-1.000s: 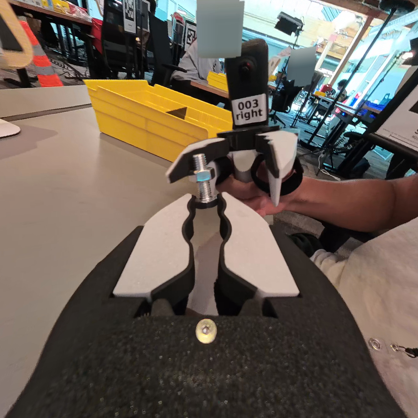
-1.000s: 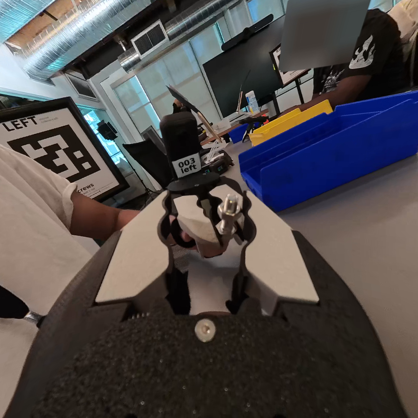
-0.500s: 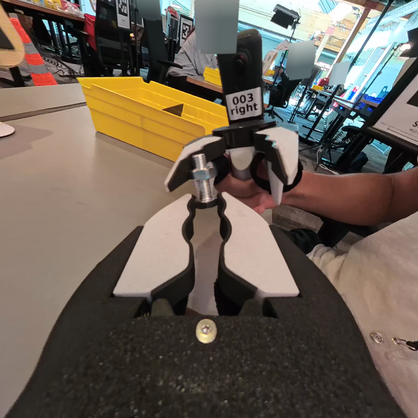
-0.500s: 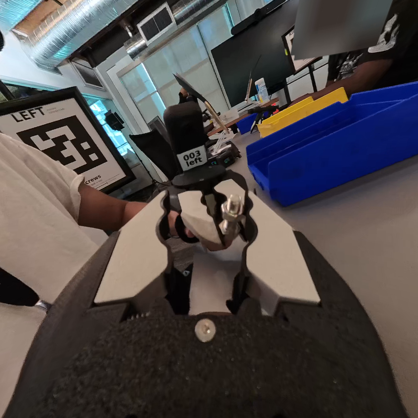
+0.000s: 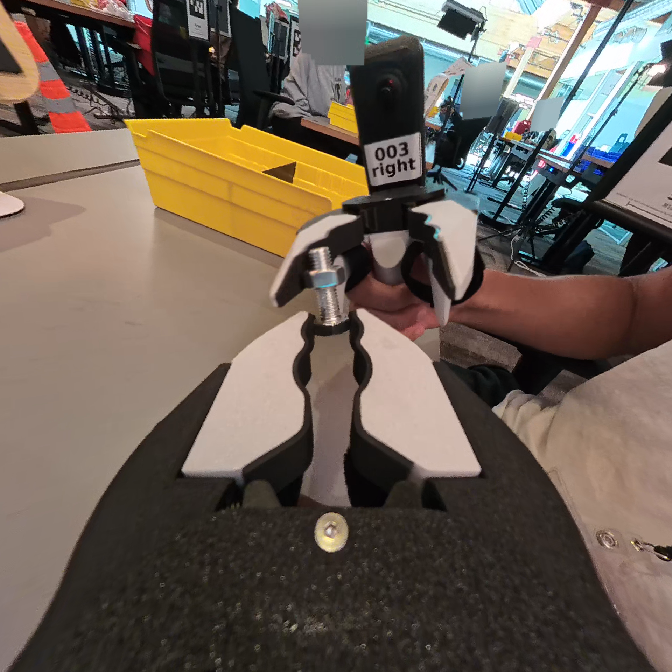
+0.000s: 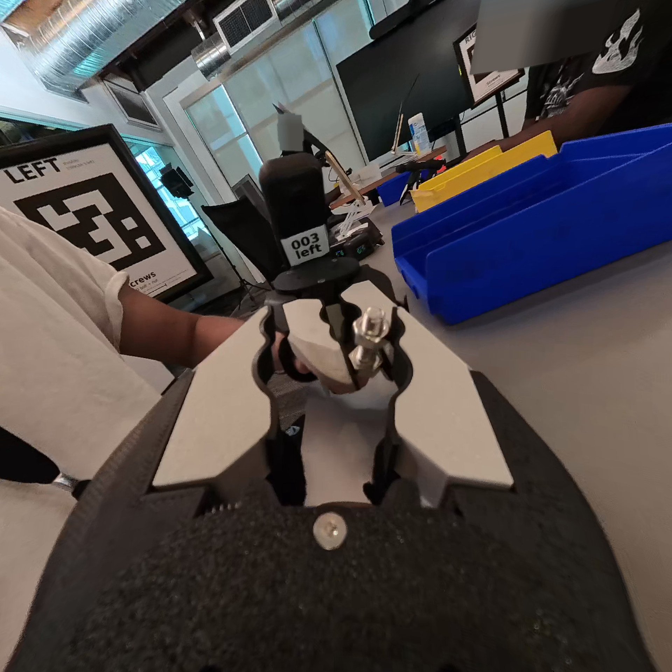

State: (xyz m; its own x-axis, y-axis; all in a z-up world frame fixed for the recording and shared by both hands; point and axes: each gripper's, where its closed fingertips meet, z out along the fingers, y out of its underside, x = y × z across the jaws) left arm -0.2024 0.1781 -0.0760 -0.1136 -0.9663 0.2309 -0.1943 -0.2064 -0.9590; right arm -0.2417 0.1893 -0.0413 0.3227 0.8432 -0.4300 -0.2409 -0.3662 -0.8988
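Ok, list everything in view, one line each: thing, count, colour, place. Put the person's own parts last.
silver threaded steel bolt: one, silver, upright between the two grippers, head in the left jaws.
silver hex nut: one, silver, partway up the bolt.
yellow plastic bin: one, yellow, on the table beyond the left gripper.
blue plastic bin: one, blue, on the table beyond the right gripper.
grey table: one, grey, under both bins.
orange traffic cone: one, orange with grey bands, far left background.
framed black-and-white marker sign: one, behind the person's arm.
left gripper: shut on the bolt's head.
right gripper: jaws open around the nut.
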